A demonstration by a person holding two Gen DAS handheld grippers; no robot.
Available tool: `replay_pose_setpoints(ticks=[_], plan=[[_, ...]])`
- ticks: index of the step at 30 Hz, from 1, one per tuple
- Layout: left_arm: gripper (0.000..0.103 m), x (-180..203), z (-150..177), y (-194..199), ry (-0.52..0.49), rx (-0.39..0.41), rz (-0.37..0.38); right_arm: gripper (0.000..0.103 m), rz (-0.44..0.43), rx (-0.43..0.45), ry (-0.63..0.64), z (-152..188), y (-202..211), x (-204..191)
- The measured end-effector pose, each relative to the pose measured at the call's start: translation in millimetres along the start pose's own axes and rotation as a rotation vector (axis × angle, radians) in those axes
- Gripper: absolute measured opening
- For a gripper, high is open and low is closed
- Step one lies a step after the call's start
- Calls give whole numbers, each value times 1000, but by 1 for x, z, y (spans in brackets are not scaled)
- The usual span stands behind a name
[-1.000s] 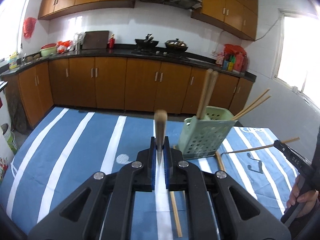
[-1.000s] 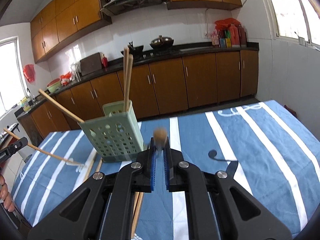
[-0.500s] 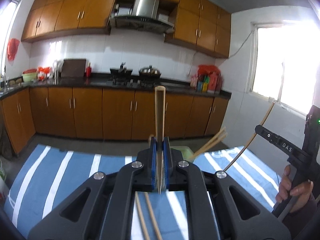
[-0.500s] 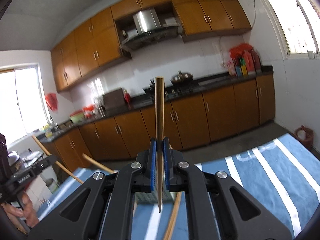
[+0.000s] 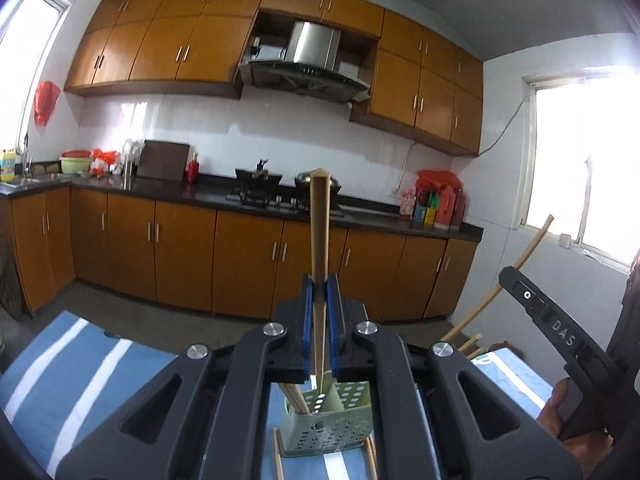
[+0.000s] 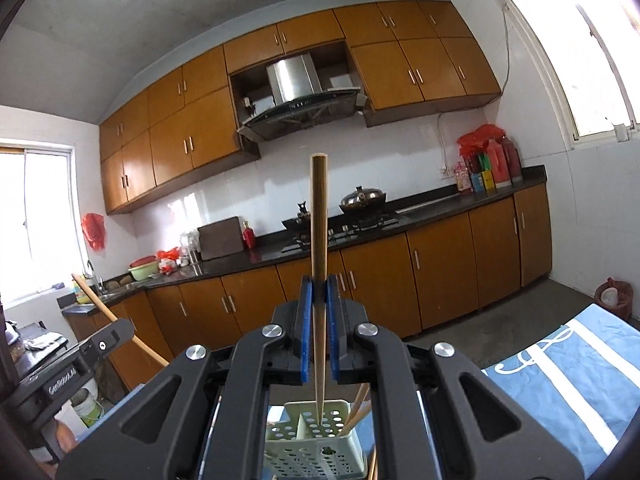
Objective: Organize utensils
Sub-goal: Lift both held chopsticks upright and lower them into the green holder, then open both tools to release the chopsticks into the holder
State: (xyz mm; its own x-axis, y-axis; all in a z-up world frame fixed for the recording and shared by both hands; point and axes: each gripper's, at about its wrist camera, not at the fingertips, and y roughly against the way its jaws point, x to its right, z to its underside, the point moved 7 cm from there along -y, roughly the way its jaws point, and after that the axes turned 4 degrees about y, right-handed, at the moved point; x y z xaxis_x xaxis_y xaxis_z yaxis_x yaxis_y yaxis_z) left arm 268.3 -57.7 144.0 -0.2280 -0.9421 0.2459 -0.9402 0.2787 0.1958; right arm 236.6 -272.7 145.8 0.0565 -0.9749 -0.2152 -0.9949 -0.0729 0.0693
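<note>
Bamboo in left gripper (image 5: 319, 312): blue pads clamped on 1 chopstick (image 5: 319, 240), held upright, thin tip down over the green holder (image 5: 328, 430).
Bamboo in right gripper (image 6: 319, 312): also closed on 1 chopstick (image 6: 319, 260), upright, tip hanging just above the holder (image 6: 316, 446) and not yet inside, as far as can be told.
Holder: perforated green basket with a divider, standing on the blue striped cloth (image 5: 60, 392); near, directly below both tools.
Done: at least 2 chopsticks (image 5: 294, 398) already lean inside one compartment.
Left: both held sticks to lower and release; loose chopsticks (image 5: 278, 456) lie on the cloth beside the holder's left and right sides.
Progress: judged roughly midway; exact count of loose pieces is hidden by the gripper bodies.
Far: kitchen counter (image 5: 240, 196) and wooden cabinets (image 5: 180, 260).
</note>
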Motion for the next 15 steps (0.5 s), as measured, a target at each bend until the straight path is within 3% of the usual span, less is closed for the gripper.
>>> replay_pose_setpoints(ticks=[9, 15], plan=[[8, -19, 32, -29, 31, -102, -2, 8, -17, -132, 18, 42, -26, -4], [10, -21, 31, -22, 35, -98, -1, 13, -29, -158, 18, 45, -21, -7]])
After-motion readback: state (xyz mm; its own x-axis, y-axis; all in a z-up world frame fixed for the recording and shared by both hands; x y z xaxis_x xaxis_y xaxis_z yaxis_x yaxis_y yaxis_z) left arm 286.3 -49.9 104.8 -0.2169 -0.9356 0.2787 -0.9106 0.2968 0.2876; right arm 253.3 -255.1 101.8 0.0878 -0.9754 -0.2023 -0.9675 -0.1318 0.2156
